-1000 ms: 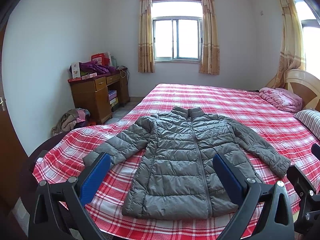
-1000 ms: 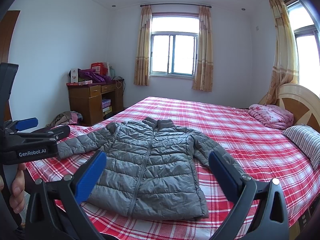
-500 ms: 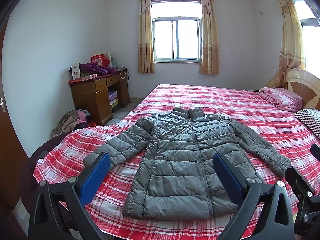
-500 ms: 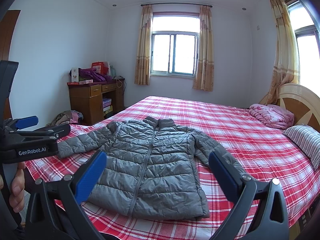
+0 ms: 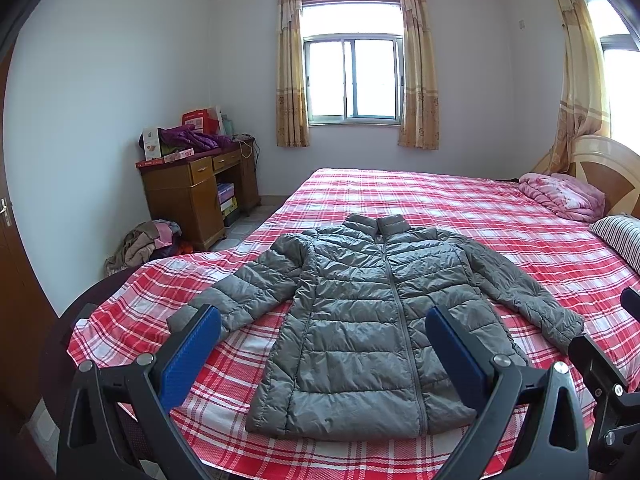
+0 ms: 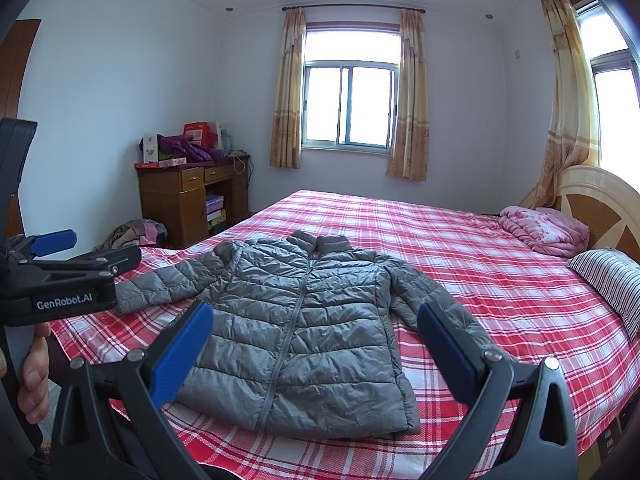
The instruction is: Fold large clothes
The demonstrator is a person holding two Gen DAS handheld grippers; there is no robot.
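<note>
the bed (image 5: 460, 200) carries a grey jacket (image 5: 372, 320) near its foot edge, a pink quilt (image 5: 560, 196) and a striped pillow (image 5: 620, 236) by the headboard.

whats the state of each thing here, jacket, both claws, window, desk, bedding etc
grey puffer jacket: flat on the bed, zipped up, sleeves spread, unfolded
left claw: open, empty, above the bed edge
right claw: open, empty
plaid bed sheet: spread flat
pink quilt: folded by the headboard
striped pillow: lying at the bed's right edge
window: curtains drawn open
desk: drawers shut, top cluttered
clothes pile: heaped on the floor
</note>
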